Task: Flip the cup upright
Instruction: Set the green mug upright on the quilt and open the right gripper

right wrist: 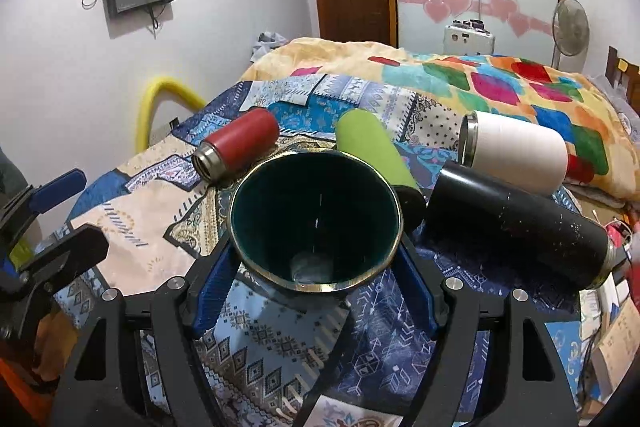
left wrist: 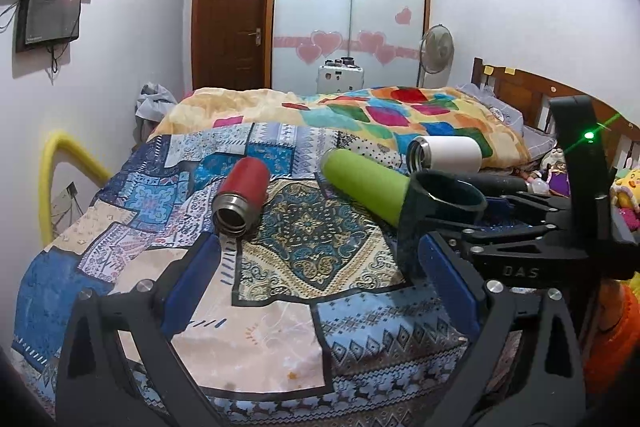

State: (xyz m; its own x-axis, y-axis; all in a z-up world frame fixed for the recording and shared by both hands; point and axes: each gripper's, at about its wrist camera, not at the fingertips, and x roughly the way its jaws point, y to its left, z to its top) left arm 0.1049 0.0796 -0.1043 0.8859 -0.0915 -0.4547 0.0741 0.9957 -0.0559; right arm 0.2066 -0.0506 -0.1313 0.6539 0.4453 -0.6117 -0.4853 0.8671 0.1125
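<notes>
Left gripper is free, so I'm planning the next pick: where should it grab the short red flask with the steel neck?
Probably mid-length on the painted body of the short red flask, not on its narrower steel neck. It lies on its side on the patchwork quilt with its open mouth towards the open left gripper, so come down from above, fingers straddling the round sides.

Right hand-held gripper (right wrist: 316, 267) clamping dark cup (right wrist: 316, 223), mouth up
</notes>
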